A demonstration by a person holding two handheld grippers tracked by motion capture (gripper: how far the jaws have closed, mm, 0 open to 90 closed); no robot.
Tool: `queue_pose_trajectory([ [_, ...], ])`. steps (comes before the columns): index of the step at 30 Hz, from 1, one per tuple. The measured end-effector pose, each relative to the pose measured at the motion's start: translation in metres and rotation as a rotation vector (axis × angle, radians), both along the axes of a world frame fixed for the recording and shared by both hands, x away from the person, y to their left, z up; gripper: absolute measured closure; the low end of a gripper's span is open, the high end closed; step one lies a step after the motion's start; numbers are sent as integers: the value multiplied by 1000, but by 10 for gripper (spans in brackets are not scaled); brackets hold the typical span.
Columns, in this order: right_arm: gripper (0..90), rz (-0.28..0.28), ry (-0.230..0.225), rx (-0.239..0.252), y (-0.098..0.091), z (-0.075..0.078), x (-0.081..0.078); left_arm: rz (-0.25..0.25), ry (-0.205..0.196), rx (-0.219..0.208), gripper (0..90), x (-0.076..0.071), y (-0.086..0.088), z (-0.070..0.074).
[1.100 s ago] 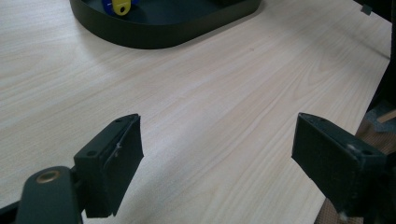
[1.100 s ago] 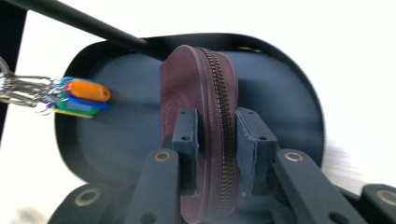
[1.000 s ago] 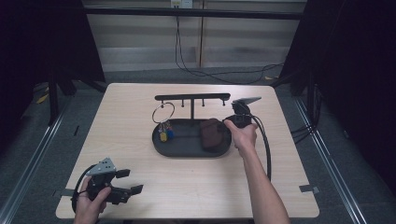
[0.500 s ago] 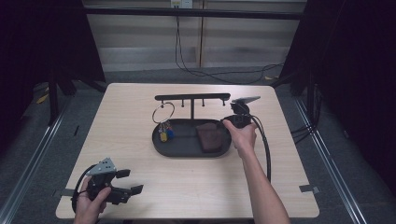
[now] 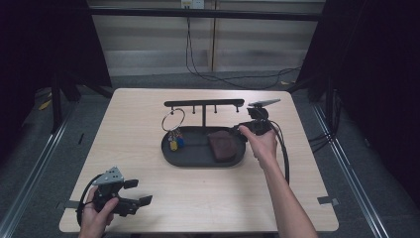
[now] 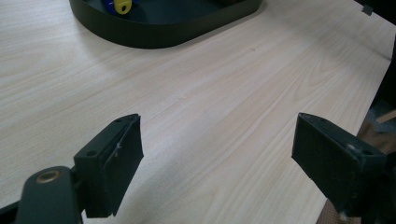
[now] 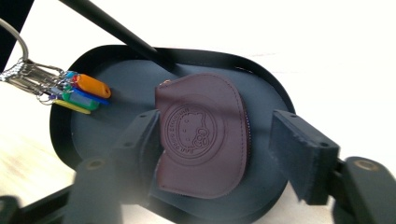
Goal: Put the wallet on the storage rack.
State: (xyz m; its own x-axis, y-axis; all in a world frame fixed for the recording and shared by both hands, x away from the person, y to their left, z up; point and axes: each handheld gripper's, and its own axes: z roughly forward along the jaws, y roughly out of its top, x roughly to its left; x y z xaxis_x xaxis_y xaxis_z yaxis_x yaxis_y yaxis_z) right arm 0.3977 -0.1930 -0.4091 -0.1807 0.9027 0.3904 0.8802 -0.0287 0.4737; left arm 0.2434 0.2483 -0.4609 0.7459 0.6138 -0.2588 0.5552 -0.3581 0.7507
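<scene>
A dark red coin purse with an embossed round emblem lies flat in the right end of a black oval tray. My right gripper hovers just above it; its jaws have just been opening and now stand apart on either side of the purse without pressing it. In the high view the purse sits below the right gripper. A key ring hangs from the tray's hook rack, its coloured tags resting in the tray. My left gripper rests open at the front left, and between its jaws there is only bare tabletop.
The rack's post rises from the tray behind the purse. The tray's near rim lies ahead of the left gripper. A light wooden table spreads in front of the tray. Dark floor and cables surround it.
The right gripper has lifted slightly off the purse, which stays in the tray. The left gripper has not moved.
</scene>
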Motion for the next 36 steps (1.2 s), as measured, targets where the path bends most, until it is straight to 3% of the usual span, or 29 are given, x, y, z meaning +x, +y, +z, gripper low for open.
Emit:
queue_pose_trajectory([
  [17, 241, 55, -99, 15, -1, 9, -26, 9, 2, -4, 162, -1, 1, 1],
  [24, 233, 55, -144, 32, -5, 13, -43, 21, 9, -5, 162, 0, 2, 1],
  [29, 222, 67, -163, 12, -13, 11, -57, 32, 19, -3, 162, 1, 1, 0],
  [36, 207, 65, -185, 28, -24, 8, -76, 33, 15, -3, 162, 0, 1, 0],
])
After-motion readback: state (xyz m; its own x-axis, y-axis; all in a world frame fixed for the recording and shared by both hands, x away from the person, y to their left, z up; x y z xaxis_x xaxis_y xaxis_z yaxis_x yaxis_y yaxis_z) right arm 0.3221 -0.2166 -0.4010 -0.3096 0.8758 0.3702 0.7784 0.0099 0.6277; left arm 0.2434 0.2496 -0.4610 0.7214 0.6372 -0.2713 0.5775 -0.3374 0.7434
